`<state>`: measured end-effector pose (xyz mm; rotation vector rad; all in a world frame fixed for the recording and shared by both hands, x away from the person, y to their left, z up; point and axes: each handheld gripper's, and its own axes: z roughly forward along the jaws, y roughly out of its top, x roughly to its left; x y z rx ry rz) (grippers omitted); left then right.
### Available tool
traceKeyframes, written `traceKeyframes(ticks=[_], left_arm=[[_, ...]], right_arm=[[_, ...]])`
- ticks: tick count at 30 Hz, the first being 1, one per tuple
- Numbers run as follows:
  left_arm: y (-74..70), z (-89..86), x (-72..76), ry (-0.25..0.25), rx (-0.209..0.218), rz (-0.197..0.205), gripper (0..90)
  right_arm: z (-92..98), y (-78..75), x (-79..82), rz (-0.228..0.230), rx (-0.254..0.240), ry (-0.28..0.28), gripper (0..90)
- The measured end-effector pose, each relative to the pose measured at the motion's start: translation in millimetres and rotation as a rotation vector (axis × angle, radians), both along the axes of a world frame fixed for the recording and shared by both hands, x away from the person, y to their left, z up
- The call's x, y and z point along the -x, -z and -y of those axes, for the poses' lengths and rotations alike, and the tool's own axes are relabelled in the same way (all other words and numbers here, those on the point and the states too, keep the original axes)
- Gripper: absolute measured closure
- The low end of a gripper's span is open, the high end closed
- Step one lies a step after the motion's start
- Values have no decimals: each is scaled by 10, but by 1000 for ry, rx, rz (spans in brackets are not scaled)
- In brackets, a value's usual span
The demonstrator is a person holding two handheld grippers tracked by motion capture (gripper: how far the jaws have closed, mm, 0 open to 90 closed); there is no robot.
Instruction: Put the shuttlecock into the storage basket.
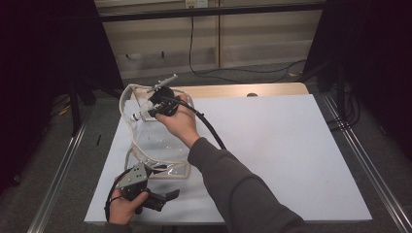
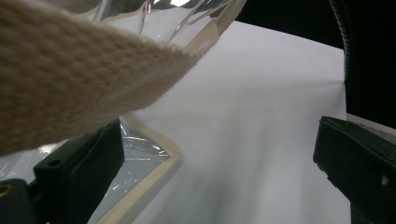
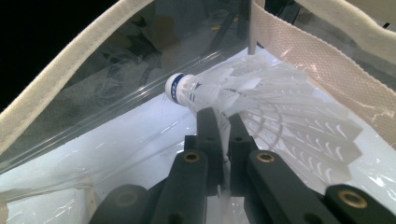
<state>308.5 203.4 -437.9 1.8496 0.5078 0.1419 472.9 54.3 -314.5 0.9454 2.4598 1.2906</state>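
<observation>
Right now I have the right gripper (image 1: 148,110) clamped on the feather skirt of a white shuttlecock (image 3: 261,107), jaws nearly closed with the feathers pinched between them. It is up at the far left of the white table (image 1: 291,160), reaching into the mouth of the clear plastic bag (image 1: 155,141) with the cream trim. In the right gripper view the shuttlecock's cork nose with its blue band points toward the bag's transparent wall, and the woven strap (image 3: 308,60) runs along the far side of the opening. So the shuttlecock sits inside the bag's rim, held in the air and not yet resting on the bottom, as far as I can judge.

My left gripper (image 1: 167,196) is at the near left corner of the table with its jaws spread wide. One jaw sits against the bag's near trimmed corner (image 2: 154,177), but nothing is pinched between them, so the bag is not held.

That is my worry. With nothing gripping the bag, any push from the right gripper could slide or fold the floppy plastic and close the mouth. The feathers might also catch on the strap or the trim when I let go or pull out, dragging the shuttlecock back out. Squeezing this hard could crush the feathers too.
</observation>
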Motion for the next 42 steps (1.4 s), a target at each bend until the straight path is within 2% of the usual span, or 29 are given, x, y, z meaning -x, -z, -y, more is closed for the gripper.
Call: traceKeyframes(ticks=[11, 29, 35, 42], left_arm=[[0, 7, 2, 3, 0, 1, 19], [-5, 9, 5, 1, 2, 0, 19], [-4, 6, 5, 4, -2, 4, 20], [-2, 8, 8, 7, -5, 2, 20]], right_arm=[[-27, 34, -13, -8, -16, 17, 883], [-71, 172, -88, -7, 24, 38, 881], [-87, 237, -110, -8, 63, 33, 880], [-100, 274, -121, -8, 83, 37, 880]])
